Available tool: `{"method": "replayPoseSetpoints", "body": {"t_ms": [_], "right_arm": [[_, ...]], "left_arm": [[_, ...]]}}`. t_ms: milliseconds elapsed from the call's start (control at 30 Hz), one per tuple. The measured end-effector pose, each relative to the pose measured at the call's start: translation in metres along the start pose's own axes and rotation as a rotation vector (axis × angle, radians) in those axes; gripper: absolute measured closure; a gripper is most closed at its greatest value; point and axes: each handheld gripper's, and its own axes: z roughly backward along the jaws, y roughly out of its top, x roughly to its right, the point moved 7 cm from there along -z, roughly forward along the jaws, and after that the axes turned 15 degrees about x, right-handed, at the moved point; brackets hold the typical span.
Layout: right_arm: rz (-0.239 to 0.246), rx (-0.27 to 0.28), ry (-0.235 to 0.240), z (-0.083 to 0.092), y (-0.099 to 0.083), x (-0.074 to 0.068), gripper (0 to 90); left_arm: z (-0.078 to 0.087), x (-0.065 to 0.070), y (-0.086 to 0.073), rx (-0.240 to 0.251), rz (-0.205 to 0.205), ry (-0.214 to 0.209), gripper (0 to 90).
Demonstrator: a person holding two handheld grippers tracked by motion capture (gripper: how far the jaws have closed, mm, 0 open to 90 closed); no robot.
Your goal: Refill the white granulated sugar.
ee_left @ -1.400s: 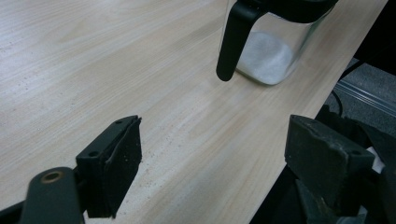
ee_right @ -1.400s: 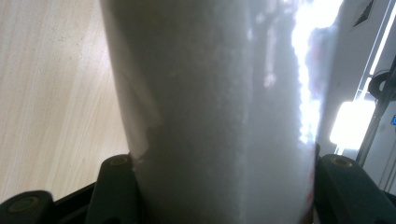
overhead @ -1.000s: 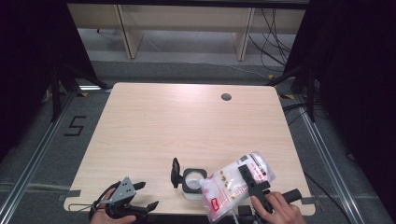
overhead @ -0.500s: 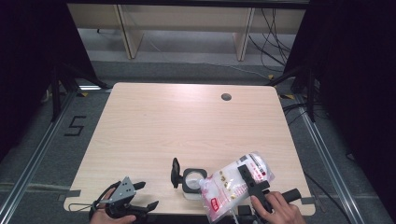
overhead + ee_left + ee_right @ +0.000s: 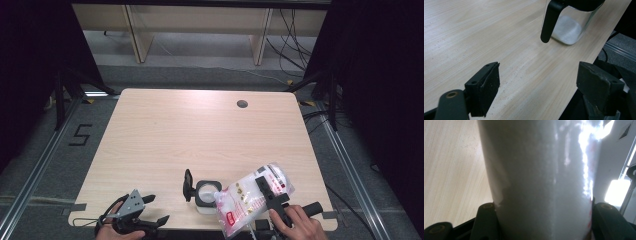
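A clear plastic bag (image 5: 252, 196) of white granules, printed with red markings, lies tilted near the lower right of the high view, its narrow corner dipping toward the open mouth of a small clear jug (image 5: 206, 196) with a black rim and black handle. The jug stands on the tabletop (image 5: 200, 135) near its front edge, in the lower centre of the frame. In the left gripper view the jug (image 5: 570, 25) sits in the upper right, with a thin layer of white at its bottom.

The right gripper (image 5: 272, 197) crosses the bag's middle, its fingers clenched on the bag. In the right gripper view the bag (image 5: 544, 182) rises as a pale, glaring column between the two fingers (image 5: 486, 220), which press its sides. The bag's print cannot be read, and its lower end runs off the bottom edge of the high view, as do both hands. Whether granules are falling into the jug cannot be made out.

The left gripper (image 5: 132, 217) rests at the lower left of the high view, well apart from the bag. Its fingers (image 5: 484, 87) stand released and wide, with bare tabletop between them and the jug ahead, untouched.
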Motion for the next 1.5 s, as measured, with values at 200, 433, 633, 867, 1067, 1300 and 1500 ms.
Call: {"method": "replayPoseSetpoints", "body": {"t_ms": [200,433,633,867,1067,1300,1500], "right_arm": [[-0.018,-0.011,-0.002,0.0015,-0.0004,-0.0001,46.9],[-0.040,-0.017,-0.004,0.0019,0.0000,-0.0008,47.0],[-0.041,-0.016,-0.004,0.0019,-0.0006,-0.0007,47.0],[0.001,-0.001,-0.002,0.0003,-0.0006,0.0026,47.0],[0.020,-0.008,0.000,0.0008,0.0013,0.0044,47.0],[0.001,-0.023,0.002,0.0012,0.0032,0.0015,47.1],[0.040,-0.042,0.025,0.0032,0.0038,0.0065,47.1]], "left_arm": [[0.0004,0.0002,0.0002,-0.004,0.000,0.005,18.2],[0.0002,0.0009,-0.0005,-0.007,0.010,0.015,18.2],[-0.0015,0.0018,-0.0007,0.002,0.022,0.015,18.2],[-0.0004,0.0033,0.0001,0.009,0.027,0.013,18.2],[-0.0008,0.0035,-0.0004,-0.003,0.014,0.005,18.2],[-0.0006,0.0041,0.0002,0.008,0.028,0.011,18.2],[-0.0011,0.0037,0.0005,0.010,0.024,0.008,18.2]]}}
